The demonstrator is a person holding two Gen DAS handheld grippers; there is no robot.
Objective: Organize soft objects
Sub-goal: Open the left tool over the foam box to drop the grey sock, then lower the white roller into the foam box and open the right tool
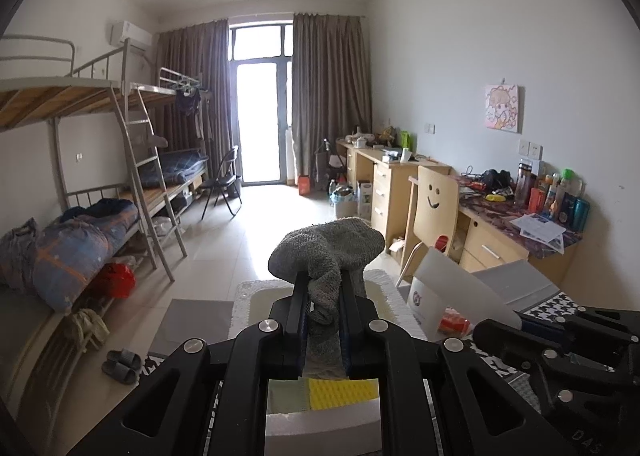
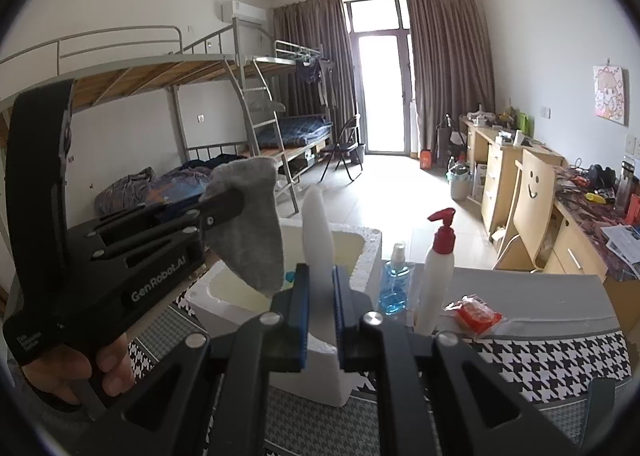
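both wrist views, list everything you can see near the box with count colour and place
foam box: 1, white, on the houndstooth cloth, below both claws
houndstooth cloth: 1, black and white, covering the work surface
yellow sponge: 1, yellow, lying inside the box
spray bottle: 1, blue liquid, right of the box
pump bottle: 1, white with red pump, right of the spray bottle
red packet: 1, red, right of the pump bottle
grey sock: 1, grey, pinched in the left claw above the box
white soft piece: 1, white, pinched in the right claw
left claw: 1, black, shut on the sock
right claw: 1, black, shut on the white piece
hand: 1, holding the left claw's grip
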